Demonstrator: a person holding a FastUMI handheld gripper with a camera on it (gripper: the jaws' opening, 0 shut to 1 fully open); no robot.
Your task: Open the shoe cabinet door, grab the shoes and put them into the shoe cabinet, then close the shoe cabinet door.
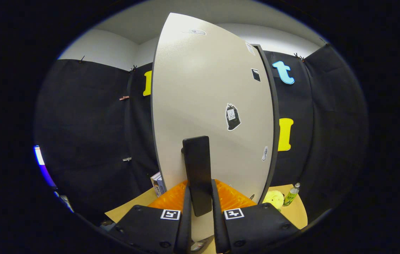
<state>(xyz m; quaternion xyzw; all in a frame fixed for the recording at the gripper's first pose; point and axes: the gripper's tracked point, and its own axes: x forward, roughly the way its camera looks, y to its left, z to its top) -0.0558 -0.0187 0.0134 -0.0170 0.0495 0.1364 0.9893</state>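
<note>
The pale shoe cabinet door (pixel 207 106) stands right in front of me, tall and wide, with a few small stickers on it. Its dark upright handle (pixel 197 173) runs down between my two fingers. My gripper (pixel 200 201) is shut on that handle, one finger pressing each side of it. The door's dark edge (pixel 272 116) shows on the right side. The inside of the cabinet is hidden behind the door, and I cannot make out the shoes.
A wooden table top (pixel 297 211) lies beyond the fingers. On it stand a yellow plush toy (pixel 274 198) and a small green bottle (pixel 291 194) right of the door, and some boxes (pixel 157 183) left of it.
</note>
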